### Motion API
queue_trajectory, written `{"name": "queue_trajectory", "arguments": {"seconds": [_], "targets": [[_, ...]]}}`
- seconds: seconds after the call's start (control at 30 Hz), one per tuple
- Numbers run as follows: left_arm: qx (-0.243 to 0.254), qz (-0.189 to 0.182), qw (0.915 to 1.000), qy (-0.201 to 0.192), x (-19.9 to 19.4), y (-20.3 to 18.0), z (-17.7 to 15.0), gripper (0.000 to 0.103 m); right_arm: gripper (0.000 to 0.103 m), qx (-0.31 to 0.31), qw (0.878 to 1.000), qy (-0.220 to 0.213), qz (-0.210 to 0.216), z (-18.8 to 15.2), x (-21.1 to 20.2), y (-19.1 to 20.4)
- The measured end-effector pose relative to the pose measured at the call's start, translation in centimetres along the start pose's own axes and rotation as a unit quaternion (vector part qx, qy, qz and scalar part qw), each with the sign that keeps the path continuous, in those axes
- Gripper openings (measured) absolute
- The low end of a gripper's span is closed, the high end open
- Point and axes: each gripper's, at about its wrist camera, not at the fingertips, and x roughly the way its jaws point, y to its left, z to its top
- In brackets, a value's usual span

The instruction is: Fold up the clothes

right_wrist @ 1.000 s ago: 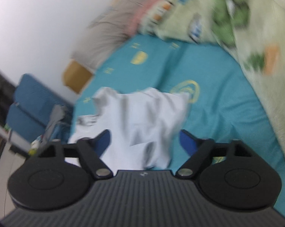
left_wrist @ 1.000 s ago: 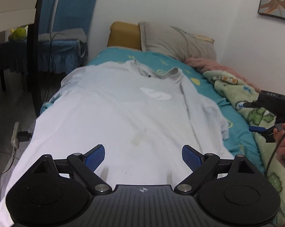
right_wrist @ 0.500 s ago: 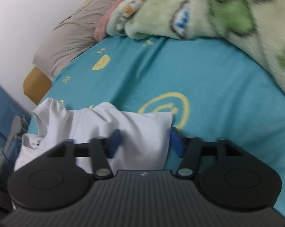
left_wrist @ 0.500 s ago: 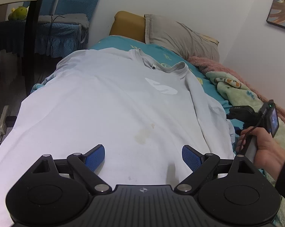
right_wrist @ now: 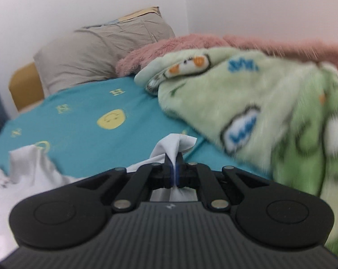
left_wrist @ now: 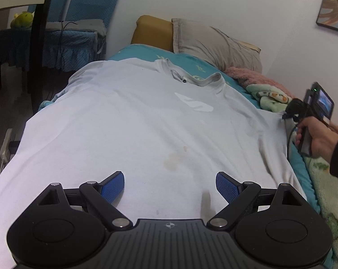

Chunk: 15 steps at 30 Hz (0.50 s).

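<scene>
Since half a second ago, the sleeve point(right_wrist: 179, 142) has been clamped by the right gripper point(right_wrist: 175, 174). The white T-shirt point(left_wrist: 146, 121) is spread flat along the bed's point(right_wrist: 63, 121) left edge; the left gripper point(left_wrist: 170, 185) is held wide above its hem.

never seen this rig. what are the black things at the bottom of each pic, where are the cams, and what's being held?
No robot here: a person carries a hand-held two-finger claw in each hand, each with a fisheye camera looking forward along its fingers. The black shapes are the claws' own bodies.

The left wrist view shows the left claw open, hovering over a white T-shirt spread on the bed. At its right edge, the person's hand grips the other tool.

The right wrist view shows the right claw shut on a pinch of the T-shirt, beside a green blanket and a grey pillow.
</scene>
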Motion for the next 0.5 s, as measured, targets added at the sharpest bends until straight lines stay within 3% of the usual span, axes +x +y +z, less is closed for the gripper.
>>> {"name": "queue_trajectory", "arguments": {"seconds": [0.27,0.33,0.37,0.4,0.5], "targets": [[0.032,-0.001,0.9995,0.003,0.9,-0.7,-0.4,0.091,0.011,0.027,0.999,0.023,0.025,-1.5,1.5,-1.1],[0.031,-0.002,0.9995,0.004,0.9,-0.6,-0.4,0.091,0.041,0.033,0.998,0.032,0.037,-1.9,0.3,-1.3],[0.031,-0.004,0.9995,0.004,0.8,-0.6,-0.3,0.091,0.073,0.037,0.998,0.034,0.043,-2.2,-0.6,-1.4],[0.030,-0.005,0.9995,0.005,0.7,-0.5,-0.3,0.091,0.087,0.039,0.997,0.035,0.049,-2.4,-1.7,-1.4],[0.028,-0.016,0.9995,0.007,0.5,-0.1,0.1,0.090,0.084,0.036,0.995,0.046,0.076,-3.0,-5.9,-1.3]]}}
